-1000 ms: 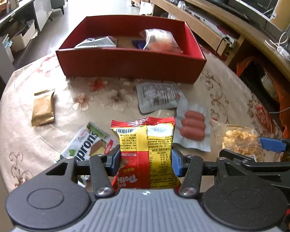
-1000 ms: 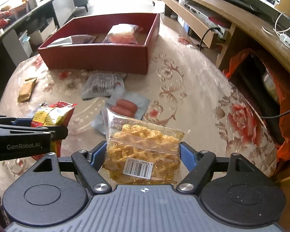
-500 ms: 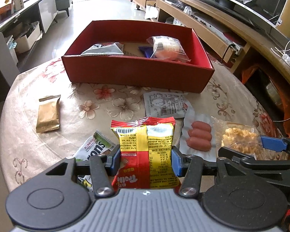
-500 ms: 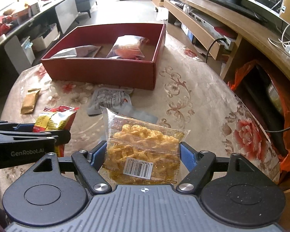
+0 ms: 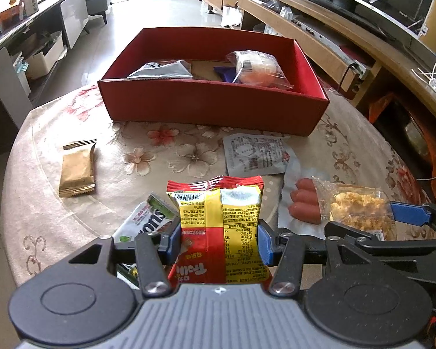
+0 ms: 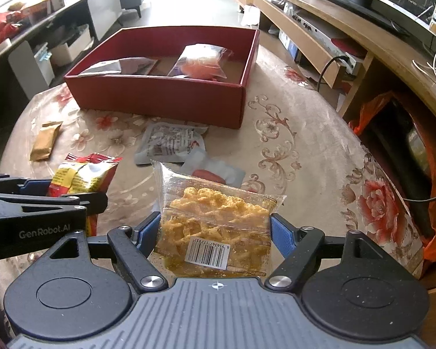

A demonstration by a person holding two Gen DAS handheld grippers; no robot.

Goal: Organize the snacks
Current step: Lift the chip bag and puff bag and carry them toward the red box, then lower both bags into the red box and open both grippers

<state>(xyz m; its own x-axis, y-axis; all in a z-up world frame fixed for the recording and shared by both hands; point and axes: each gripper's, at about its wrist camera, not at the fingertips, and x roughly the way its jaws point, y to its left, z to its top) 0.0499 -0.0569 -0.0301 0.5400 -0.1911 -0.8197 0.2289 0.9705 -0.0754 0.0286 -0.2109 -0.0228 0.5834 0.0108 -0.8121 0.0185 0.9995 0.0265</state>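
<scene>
My left gripper point(image 5: 218, 240) is shut on a red and yellow snack packet point(image 5: 218, 218) and holds it above the table. My right gripper point(image 6: 216, 234) is shut on a clear bag of yellow crisps point(image 6: 215, 221), also lifted; that bag shows in the left wrist view point(image 5: 354, 210). The red box point(image 5: 206, 107) stands at the far side of the round table and holds a silver packet point(image 5: 162, 71) and a clear bag with an orange snack point(image 5: 255, 67). The box also shows in the right wrist view point(image 6: 160, 99).
On the floral tablecloth point(image 5: 165, 157) lie a gold bar point(image 5: 77, 170), a green and white packet point(image 5: 145, 221), a grey sachet point(image 5: 253, 157) and a sausage pack point(image 5: 302, 203). A wooden TV bench point(image 5: 348, 37) runs along the right. An orange bag point(image 6: 392, 122) sits beside the table.
Both grippers have risen and moved back from the table with their packets; the box and the loose snacks look farther below. Grips unchanged.
</scene>
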